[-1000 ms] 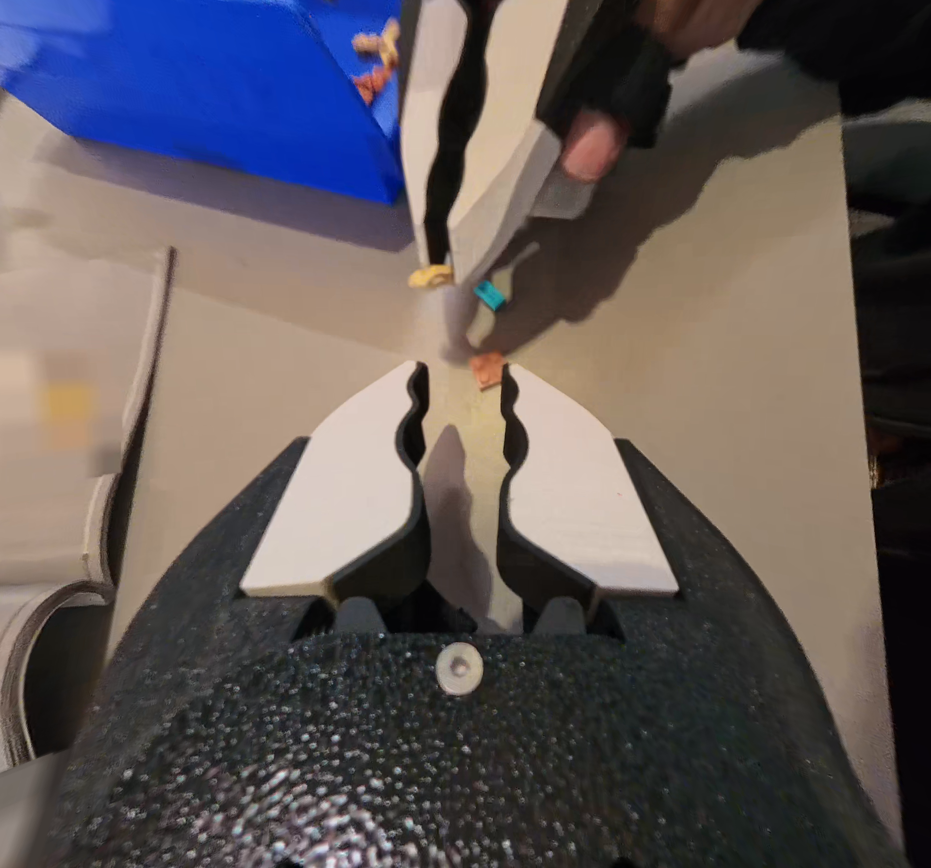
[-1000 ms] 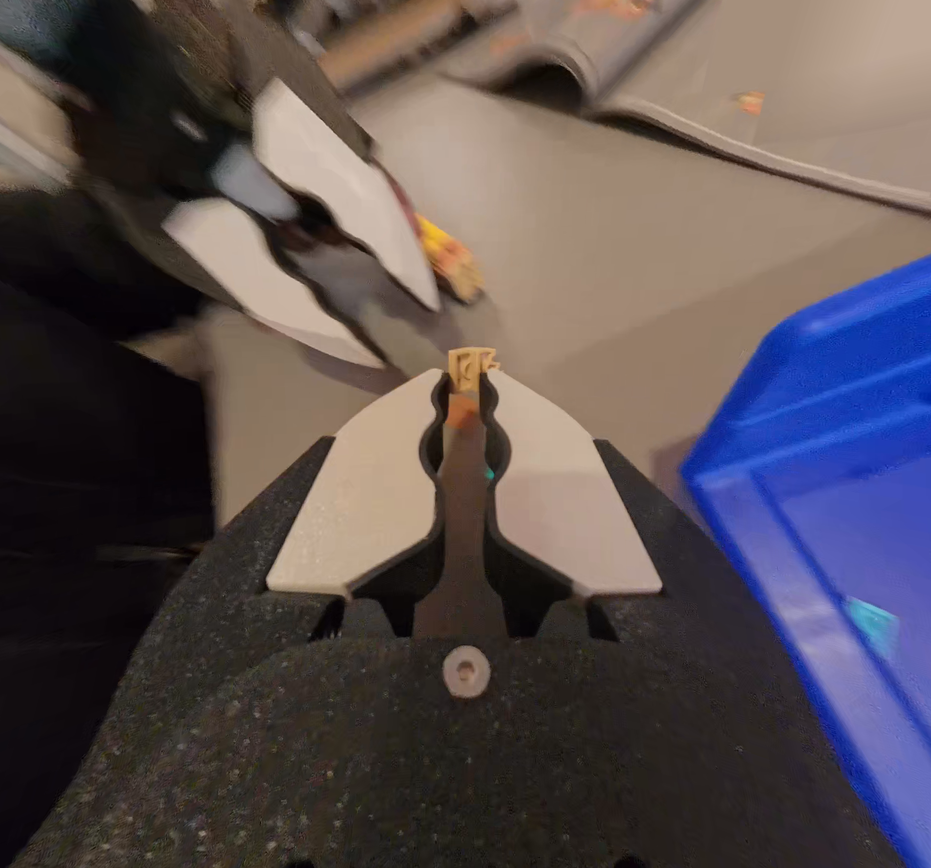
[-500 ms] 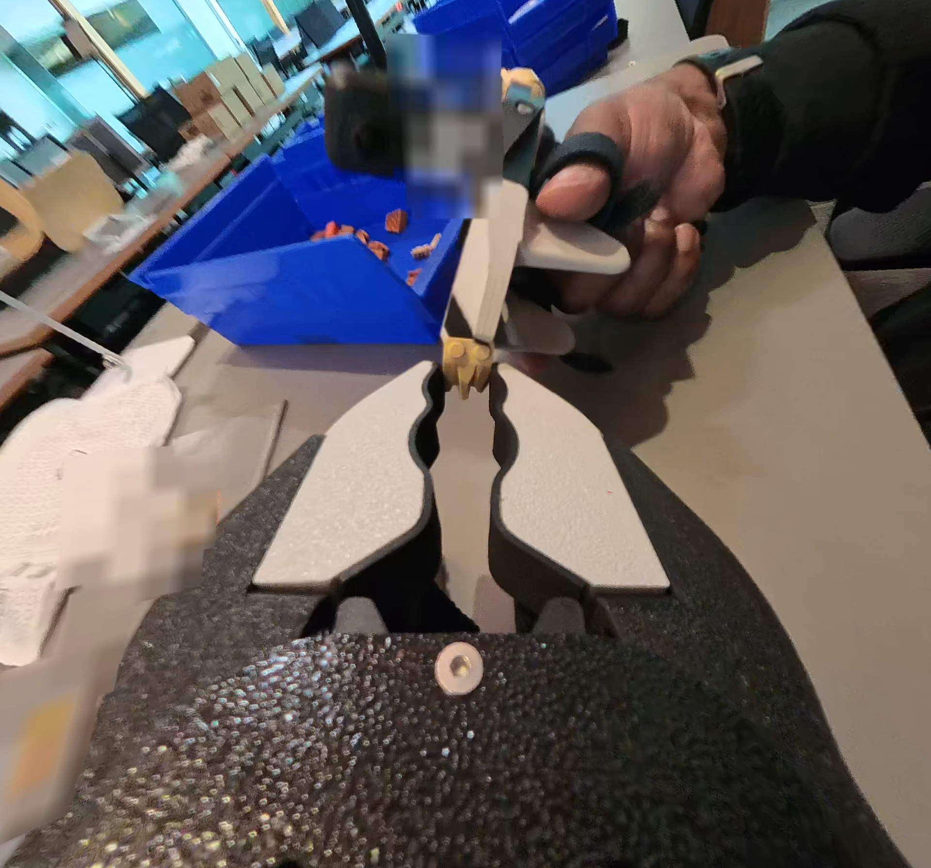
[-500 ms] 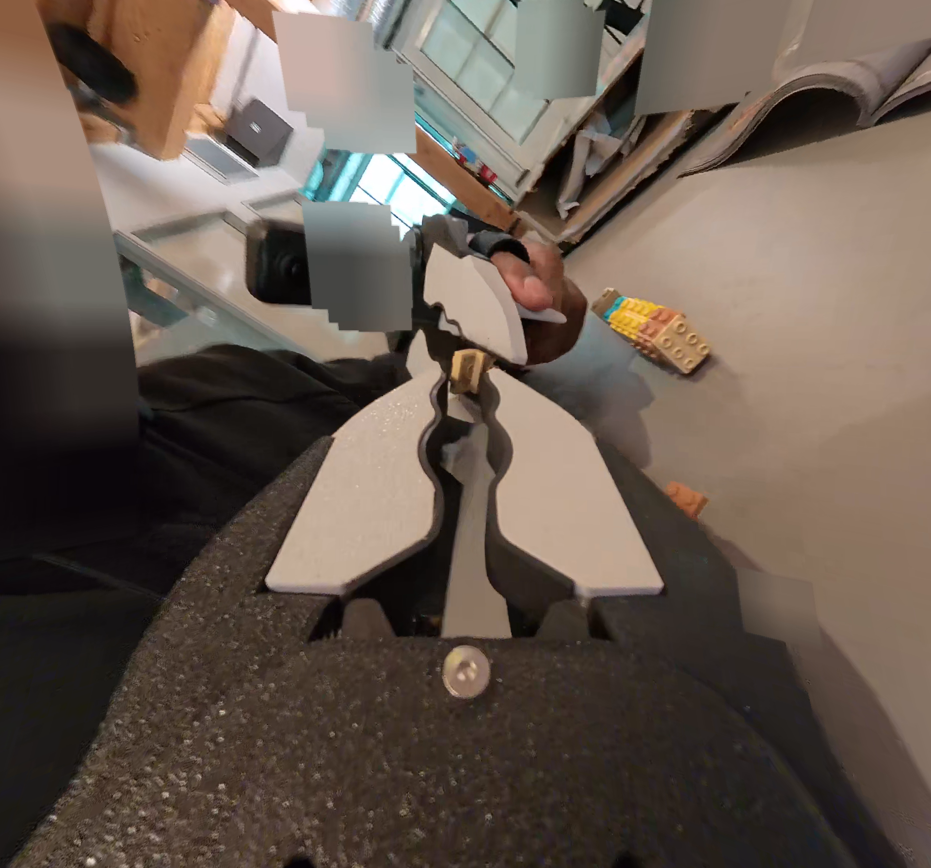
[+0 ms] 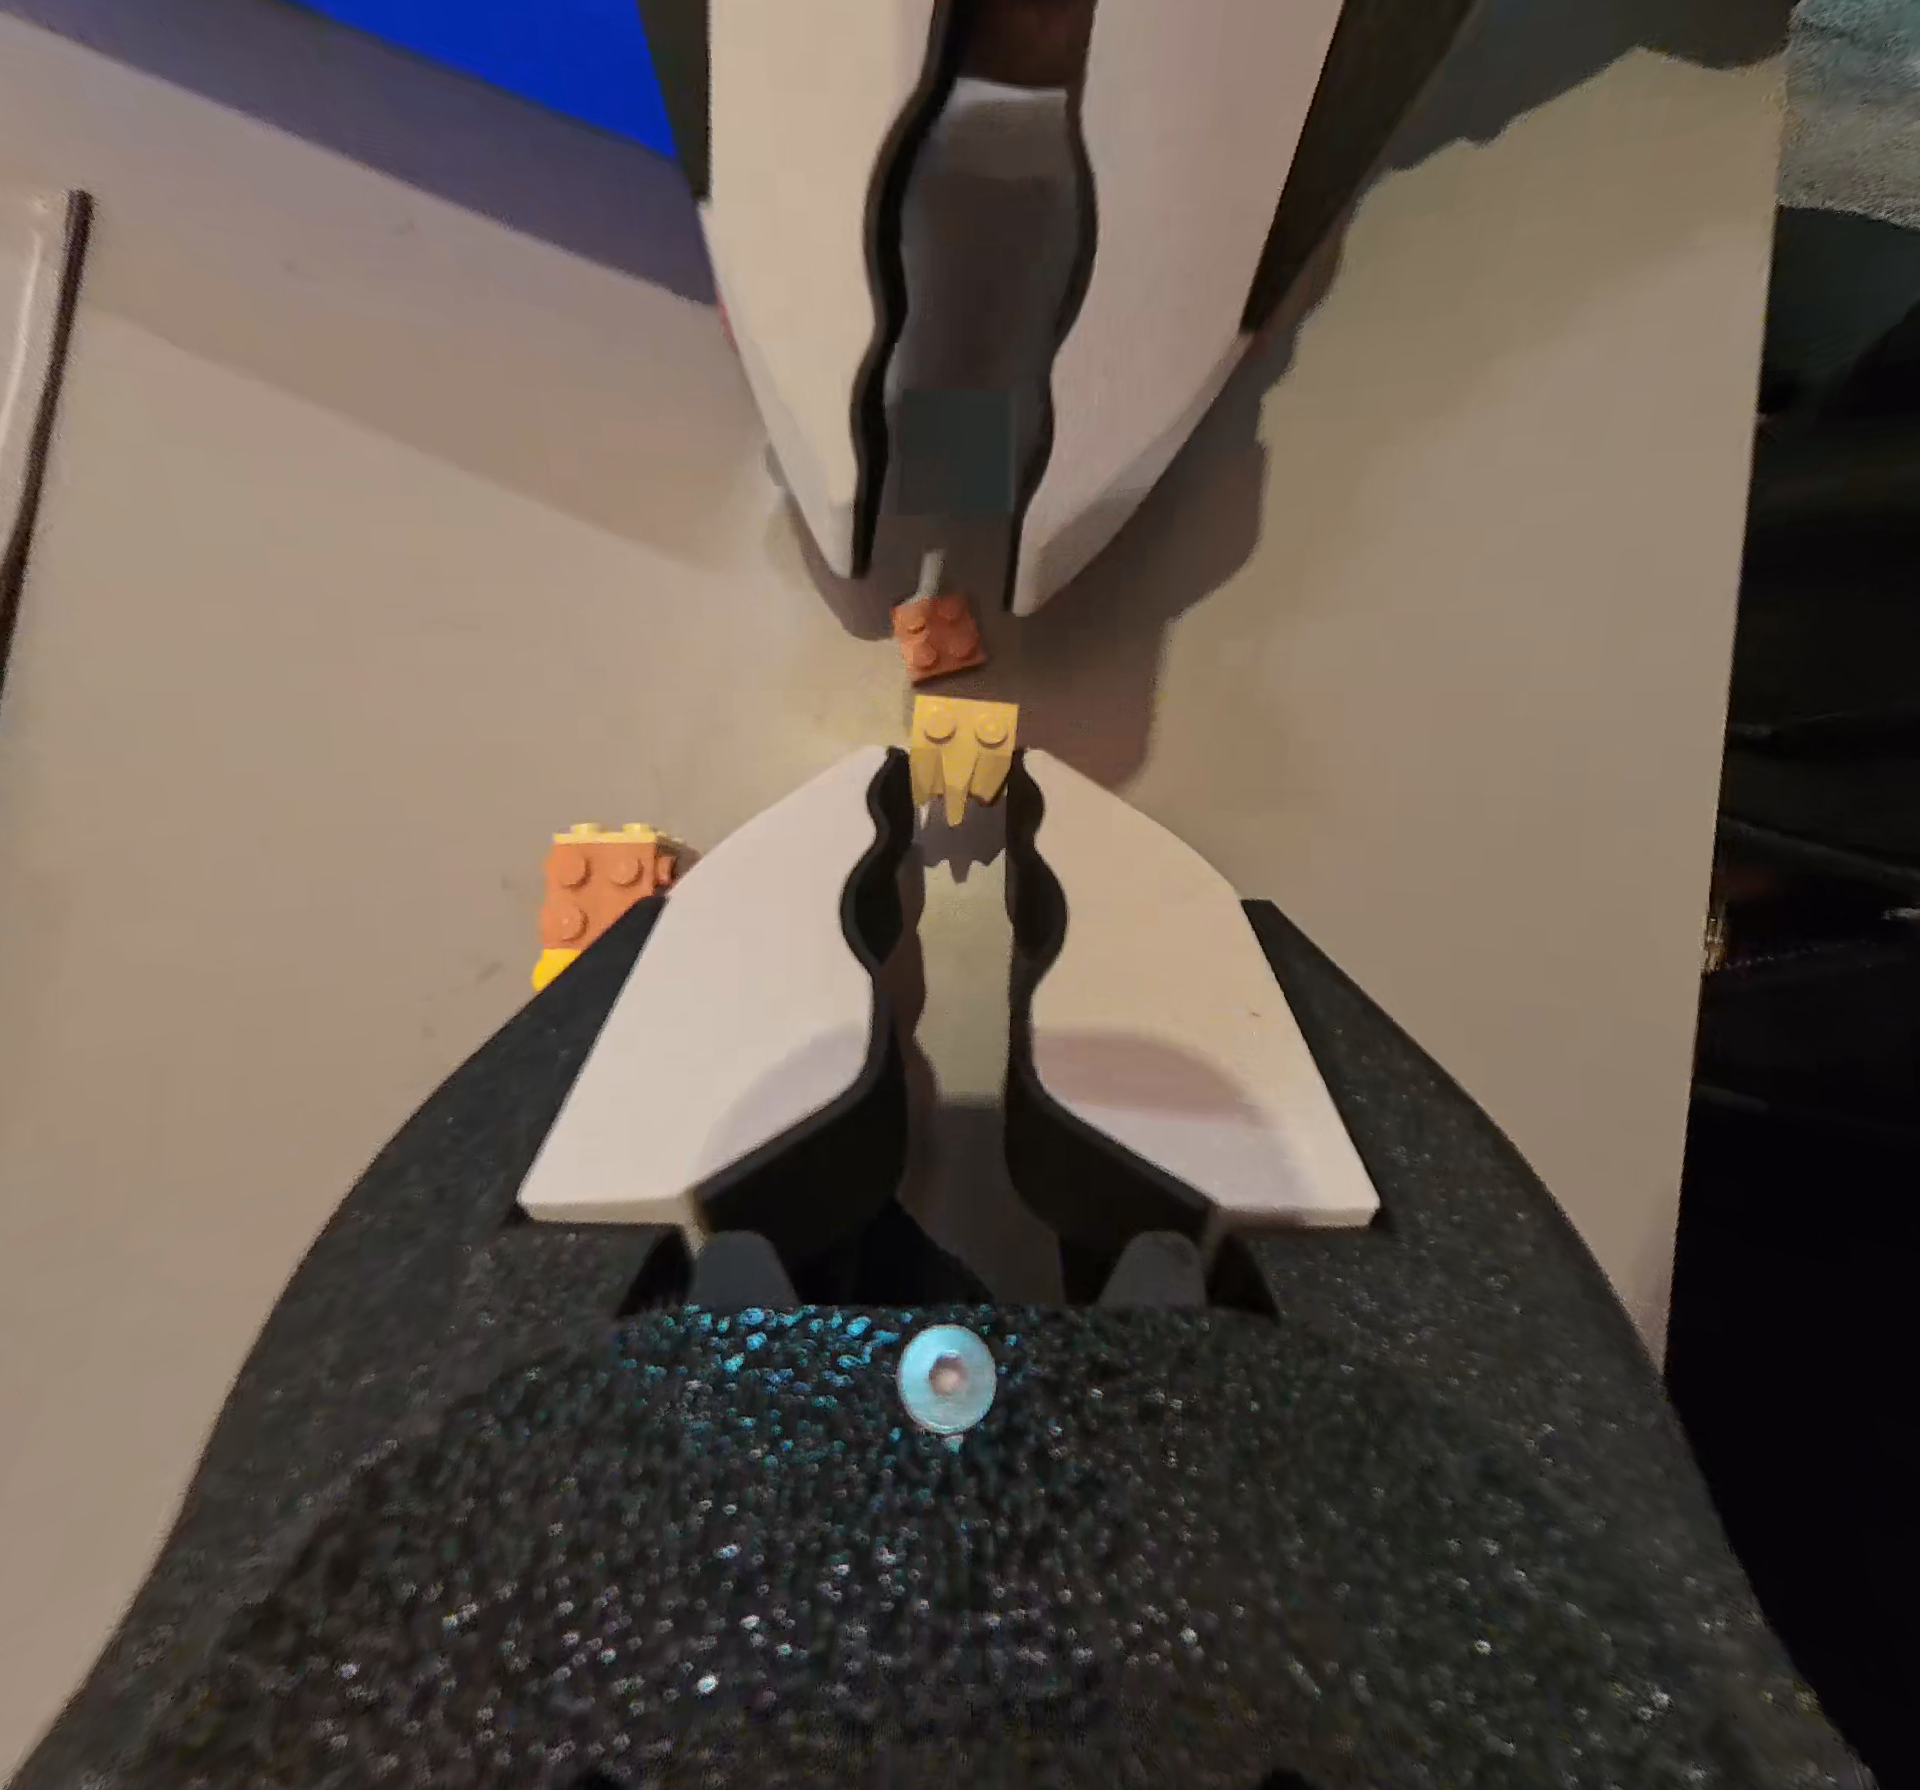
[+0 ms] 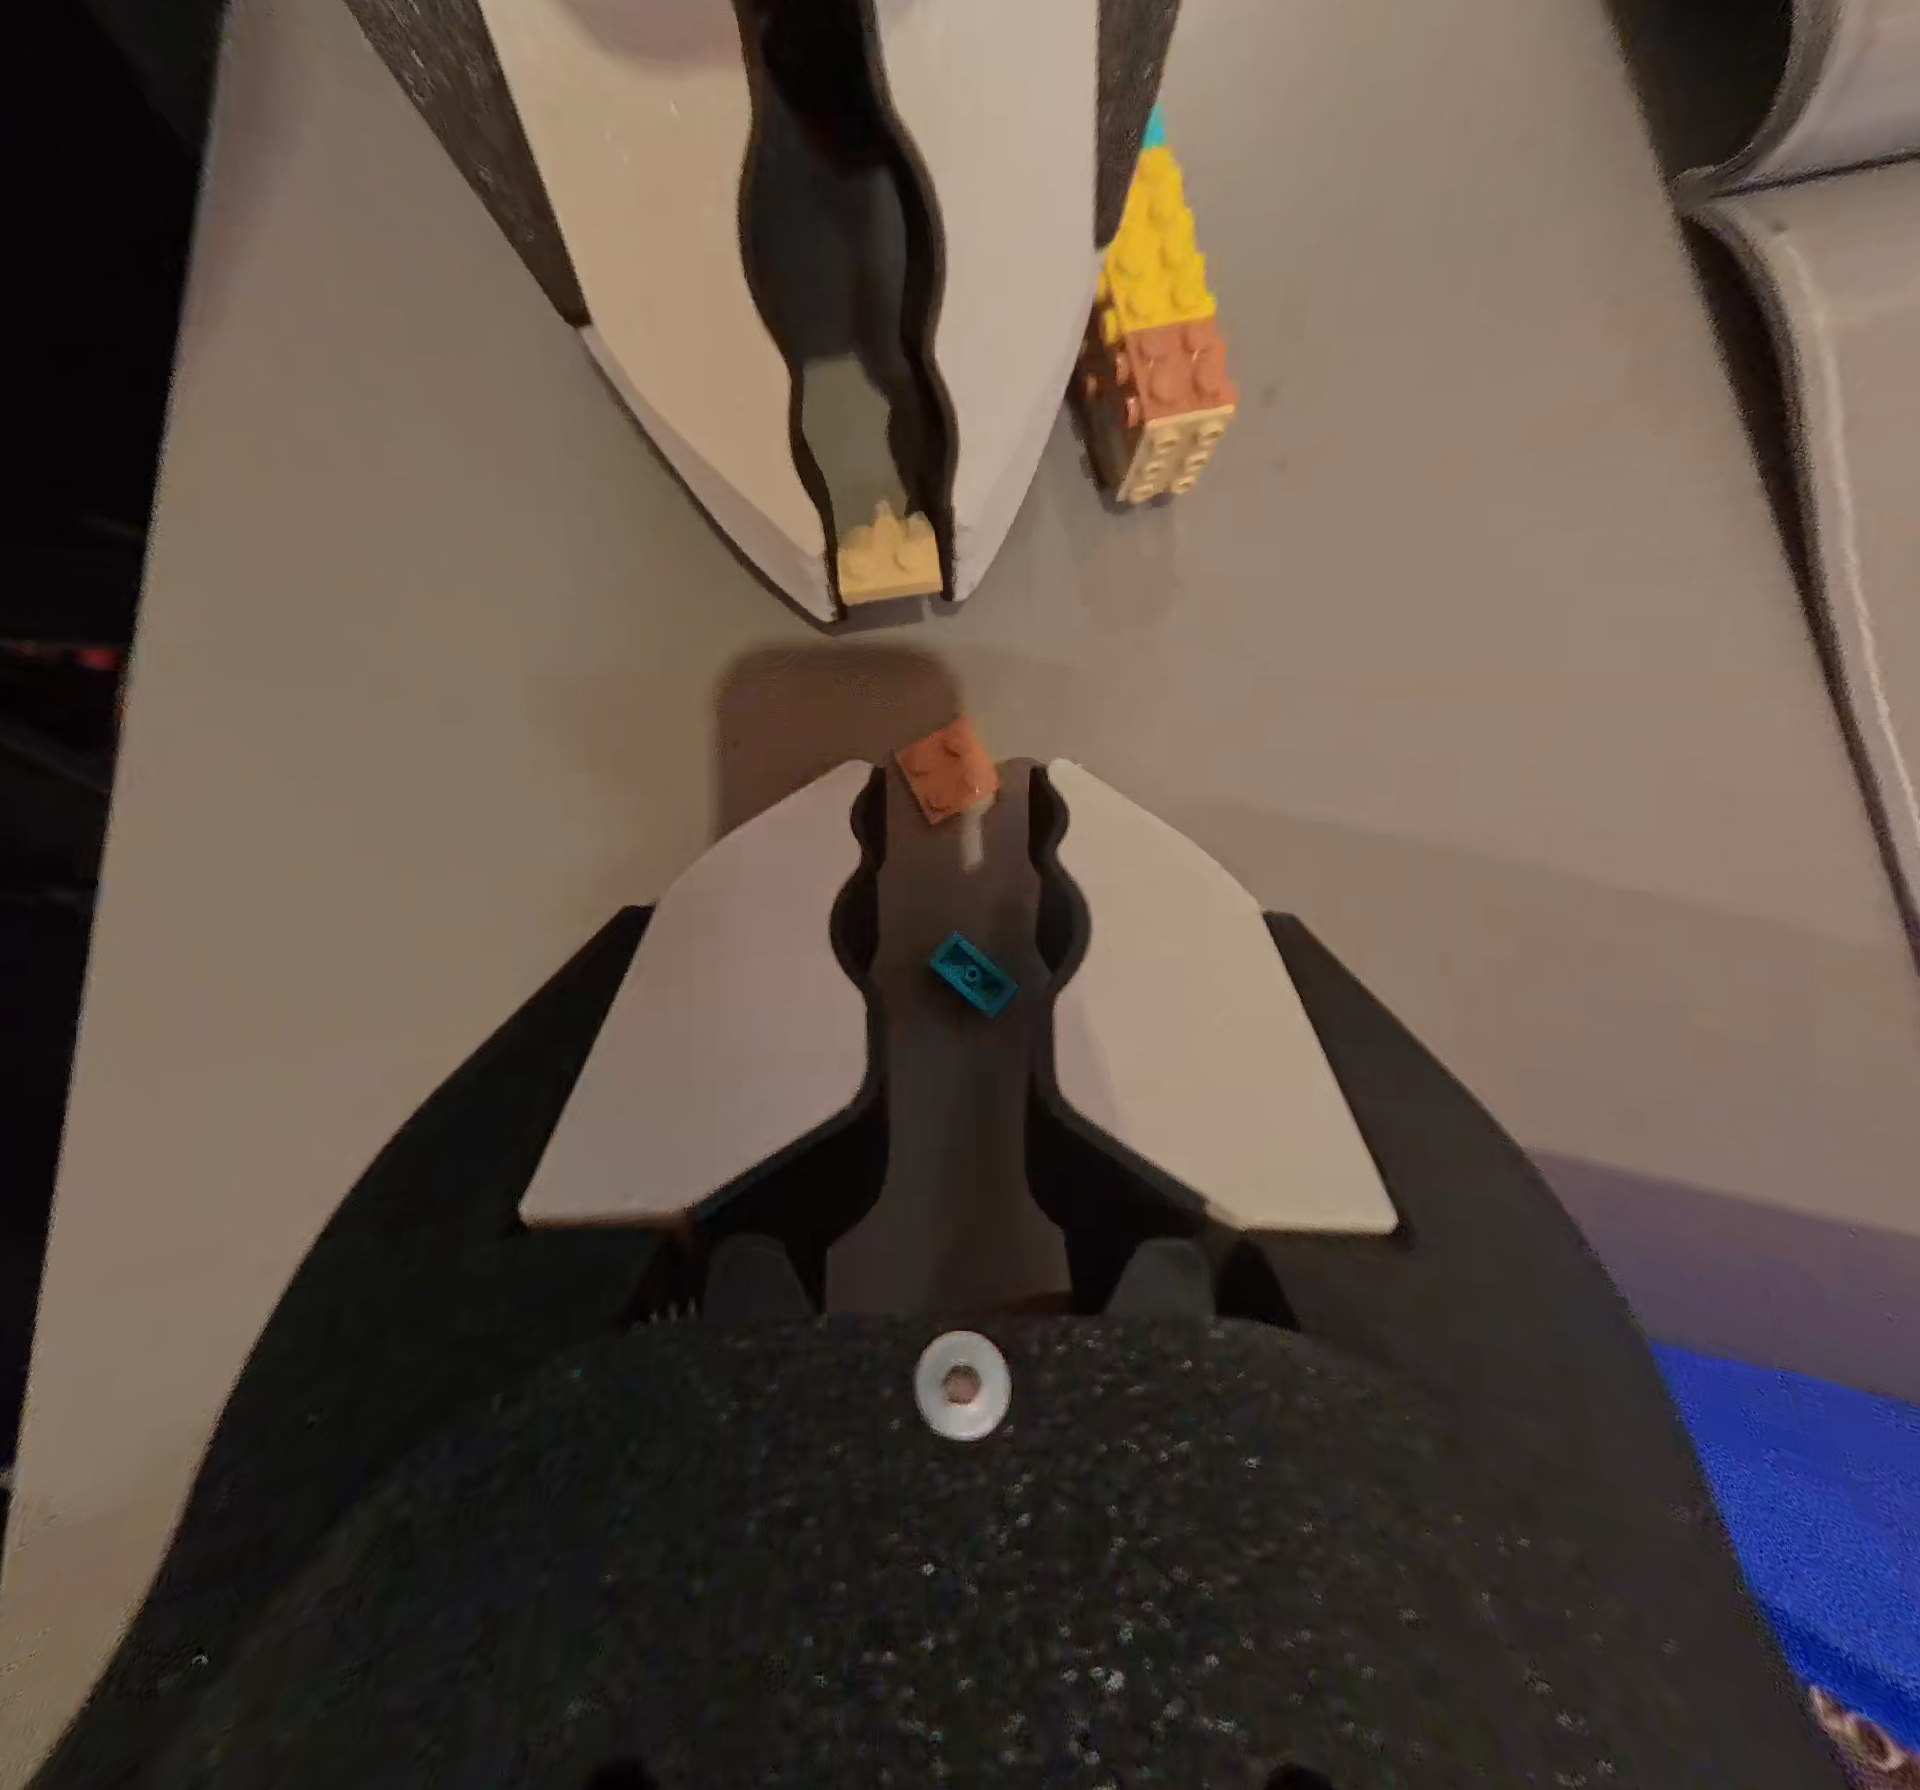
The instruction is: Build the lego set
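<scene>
While my left gripper [image 5: 958, 764] clamps its jaws on a tan piece [image 5: 962, 748], my right gripper [image 6: 956, 774] hangs with jaws apart over an orange plate [image 6: 945, 766] on the surface [image 6: 416, 597].

Bare counter [image 6: 436, 514] left of frame, brick stack [image 6: 1158, 358] blocking upper right beside the far hand-held gripper [image 6: 894, 597], orange plate [image 6: 945, 766] and teal plate [image 6: 971, 973] between the near fingers, booklet [image 6: 1808, 306] along the right edge
</scene>
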The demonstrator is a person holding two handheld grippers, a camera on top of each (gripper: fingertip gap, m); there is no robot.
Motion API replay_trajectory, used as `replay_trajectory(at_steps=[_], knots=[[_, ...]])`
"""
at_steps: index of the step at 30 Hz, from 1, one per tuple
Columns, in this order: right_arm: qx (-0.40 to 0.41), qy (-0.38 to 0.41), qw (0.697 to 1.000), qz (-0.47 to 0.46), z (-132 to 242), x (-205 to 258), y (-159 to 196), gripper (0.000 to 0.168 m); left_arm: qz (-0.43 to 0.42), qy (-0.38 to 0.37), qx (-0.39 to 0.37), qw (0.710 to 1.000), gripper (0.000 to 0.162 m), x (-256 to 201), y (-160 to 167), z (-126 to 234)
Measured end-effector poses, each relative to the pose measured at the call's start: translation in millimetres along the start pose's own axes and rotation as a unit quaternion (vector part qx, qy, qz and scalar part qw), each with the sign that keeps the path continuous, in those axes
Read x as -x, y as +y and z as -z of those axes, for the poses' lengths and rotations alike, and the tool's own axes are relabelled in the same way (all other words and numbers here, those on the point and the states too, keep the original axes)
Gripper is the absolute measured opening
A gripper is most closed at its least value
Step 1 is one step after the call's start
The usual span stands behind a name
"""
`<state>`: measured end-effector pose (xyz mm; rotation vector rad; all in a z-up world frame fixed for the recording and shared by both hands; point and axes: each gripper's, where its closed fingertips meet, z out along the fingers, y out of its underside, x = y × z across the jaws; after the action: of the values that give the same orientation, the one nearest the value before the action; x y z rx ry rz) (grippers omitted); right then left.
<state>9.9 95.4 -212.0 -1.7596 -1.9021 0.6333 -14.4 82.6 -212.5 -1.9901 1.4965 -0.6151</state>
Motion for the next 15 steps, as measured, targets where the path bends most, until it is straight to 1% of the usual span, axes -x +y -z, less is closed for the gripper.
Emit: replay_trajectory(at_steps=[2, 6, 10, 15], knots=[[0.034, 0.000, 0.999, 0.006, -8, -2, 8, 0.026, -0.005, -0.003, 0.012, 1.000, 0.017, 0, 2, -1], [0.033, -0.004, 0.999, -0.018, -12, 0, 6, 0.018, -0.012, -0.008, 0.025, 1.000, 0.017, 1, 5, -4], [0.016, 0.003, 0.999, -0.033, -13, 6, 3, 0.017, -0.018, -0.017, 0.033, 0.999, 0.017, 1, 7, -8], [-0.042, 0.001, 0.995, -0.086, -12, 13, -8, 0.017, -0.031, -0.022, 0.032, 0.999, 0.018, 0, 6, -10]])
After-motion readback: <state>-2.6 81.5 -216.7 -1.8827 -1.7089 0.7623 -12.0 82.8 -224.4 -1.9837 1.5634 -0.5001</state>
